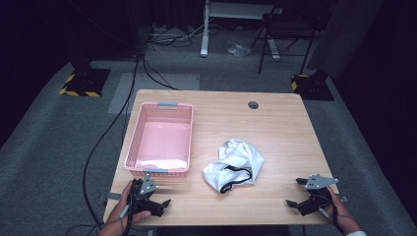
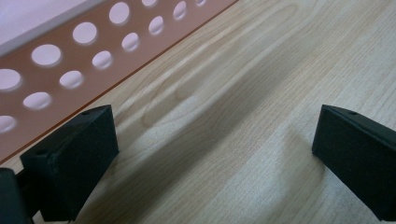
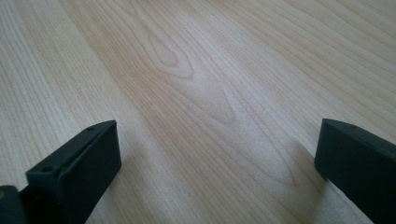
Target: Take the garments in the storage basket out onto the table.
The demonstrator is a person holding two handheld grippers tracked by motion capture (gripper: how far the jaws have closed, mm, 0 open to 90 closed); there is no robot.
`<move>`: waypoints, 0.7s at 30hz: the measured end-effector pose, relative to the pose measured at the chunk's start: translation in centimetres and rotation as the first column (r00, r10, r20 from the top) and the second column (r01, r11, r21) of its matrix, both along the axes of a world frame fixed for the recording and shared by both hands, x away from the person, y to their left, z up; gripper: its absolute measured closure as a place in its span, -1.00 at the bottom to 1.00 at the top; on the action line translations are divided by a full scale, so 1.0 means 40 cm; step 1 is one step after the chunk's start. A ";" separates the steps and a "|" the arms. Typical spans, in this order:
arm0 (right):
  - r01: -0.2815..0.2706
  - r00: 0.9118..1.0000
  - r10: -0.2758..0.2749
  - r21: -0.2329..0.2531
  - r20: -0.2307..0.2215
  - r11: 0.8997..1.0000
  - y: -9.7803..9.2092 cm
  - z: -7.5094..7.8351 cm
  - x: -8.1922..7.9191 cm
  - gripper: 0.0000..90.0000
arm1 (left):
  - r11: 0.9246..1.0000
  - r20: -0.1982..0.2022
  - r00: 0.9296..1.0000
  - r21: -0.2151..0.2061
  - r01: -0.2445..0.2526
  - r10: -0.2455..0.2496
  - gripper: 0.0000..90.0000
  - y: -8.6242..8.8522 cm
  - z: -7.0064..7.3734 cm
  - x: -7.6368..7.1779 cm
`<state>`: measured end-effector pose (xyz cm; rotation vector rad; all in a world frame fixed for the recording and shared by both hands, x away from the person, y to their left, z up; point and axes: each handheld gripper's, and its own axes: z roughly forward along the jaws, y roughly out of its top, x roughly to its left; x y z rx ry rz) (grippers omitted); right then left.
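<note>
Since the crumpled silvery-white fabric bundle with a black drawstring (image 1: 234,164) lies loose, right of centre toward the near edge of the pale wooden tabletop (image 1: 285,128), it is judged light, soft and slippery; a raised fold or the cord is best pinched. Both the left tongs (image 1: 165,202) and right tongs (image 1: 294,192) are held wide open, empty, at the near corners. A pink perforated plastic basket (image 1: 132,147) sits at the left edge. Grey carpet and dark surroundings are seen.

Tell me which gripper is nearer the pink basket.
Left. The left gripper sits just below the pink basket; the right gripper is across the table, past the silver cloth.
</note>
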<state>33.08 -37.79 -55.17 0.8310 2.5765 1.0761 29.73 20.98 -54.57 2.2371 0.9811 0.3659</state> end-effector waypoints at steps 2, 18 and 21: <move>0.000 1.000 0.000 0.001 0.000 1.000 0.000 0.000 0.000 -0.99 | 1.000 0.000 1.000 0.000 0.000 0.000 -1.00 0.000 0.000 0.000; -0.003 1.000 0.003 -0.001 0.000 1.000 0.000 0.000 0.000 -0.99 | 1.000 0.001 1.000 -0.001 -0.006 0.006 -1.00 -0.001 0.000 0.001; -0.004 1.000 0.004 -0.001 0.000 1.000 0.000 0.000 0.000 -0.99 | 1.000 0.000 1.000 -0.001 -0.008 0.008 -1.00 -0.001 0.000 0.002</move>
